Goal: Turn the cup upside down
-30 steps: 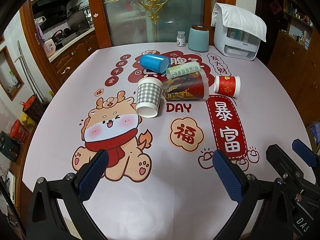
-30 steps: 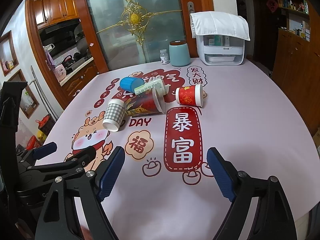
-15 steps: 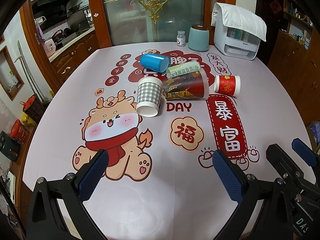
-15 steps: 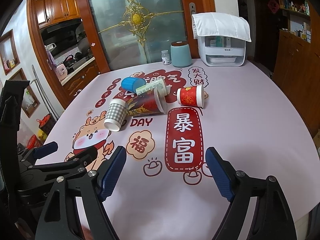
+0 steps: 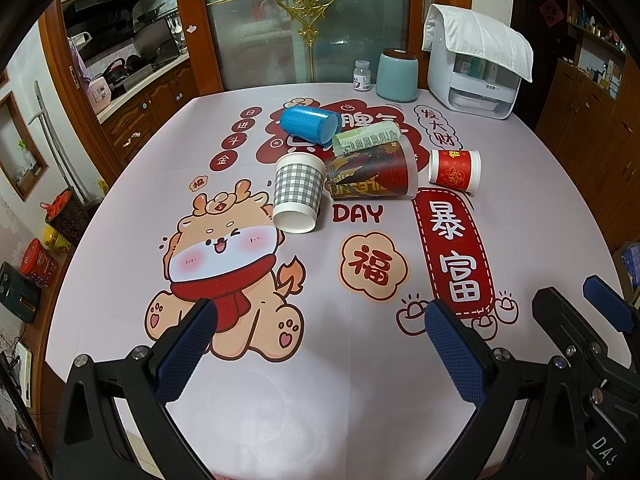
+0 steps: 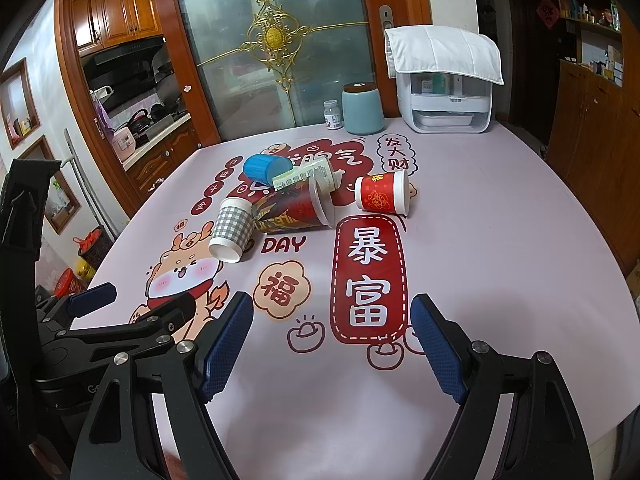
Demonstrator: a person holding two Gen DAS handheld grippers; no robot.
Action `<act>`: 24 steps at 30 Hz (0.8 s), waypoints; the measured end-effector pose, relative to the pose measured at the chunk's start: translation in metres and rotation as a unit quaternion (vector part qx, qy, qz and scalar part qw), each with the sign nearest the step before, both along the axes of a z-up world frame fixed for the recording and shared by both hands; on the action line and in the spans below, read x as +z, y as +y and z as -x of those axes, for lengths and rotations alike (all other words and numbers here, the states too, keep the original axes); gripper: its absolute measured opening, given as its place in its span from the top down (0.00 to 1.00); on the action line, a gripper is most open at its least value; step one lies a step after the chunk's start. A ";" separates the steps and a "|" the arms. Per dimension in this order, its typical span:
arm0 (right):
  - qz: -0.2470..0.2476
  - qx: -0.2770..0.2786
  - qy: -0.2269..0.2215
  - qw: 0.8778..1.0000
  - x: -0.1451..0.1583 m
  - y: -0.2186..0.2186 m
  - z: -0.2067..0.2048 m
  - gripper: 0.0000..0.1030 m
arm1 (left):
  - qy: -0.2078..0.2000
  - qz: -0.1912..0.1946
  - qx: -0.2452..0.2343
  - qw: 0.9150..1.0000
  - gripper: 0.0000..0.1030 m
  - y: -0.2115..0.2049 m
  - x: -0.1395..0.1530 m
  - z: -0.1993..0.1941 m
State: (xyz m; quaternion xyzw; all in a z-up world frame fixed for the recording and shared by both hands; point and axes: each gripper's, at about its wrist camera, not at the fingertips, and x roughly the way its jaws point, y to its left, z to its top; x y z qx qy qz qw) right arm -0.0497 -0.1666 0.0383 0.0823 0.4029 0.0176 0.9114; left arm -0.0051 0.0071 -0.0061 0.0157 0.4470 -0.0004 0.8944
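Note:
Several cups lie on their sides in a cluster on the table: a grey checked paper cup [image 5: 298, 190] [image 6: 233, 228], a blue cup [image 5: 308, 124] [image 6: 264, 169], a green-labelled cup [image 5: 366, 140] [image 6: 306, 174], a large clear cup with a red and dark print [image 5: 372, 174] [image 6: 294, 210], and a small red cup [image 5: 454, 171] [image 6: 382, 198]. My left gripper [image 5: 320, 320] is open and empty, low over the near table, well short of the cups. My right gripper [image 6: 332, 320] is open and empty, beside it to the right.
At the table's far edge stand a teal canister [image 5: 397, 76], a small white bottle [image 5: 362, 76] and a white appliance under a cloth [image 5: 474, 60]. The tablecloth [image 5: 320, 400] carries cartoon prints. Wooden cabinets stand left and right.
The right gripper has crept slightly forward and up; the cups sit a little lower in its view. The left gripper and the cups have not moved.

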 end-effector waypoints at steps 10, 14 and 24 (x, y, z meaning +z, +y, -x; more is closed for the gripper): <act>0.001 0.002 0.000 1.000 -0.001 0.002 -0.001 0.21 | 0.000 0.000 -0.001 1.000 0.01 0.000 0.000 0.000; 0.007 0.006 -0.001 1.000 0.000 0.004 -0.002 0.21 | -0.002 0.004 -0.020 1.000 0.01 0.001 -0.001 -0.005; 0.058 0.076 0.004 0.995 0.010 0.020 -0.060 0.21 | 0.049 0.014 -0.030 0.998 0.01 0.027 -0.008 -0.063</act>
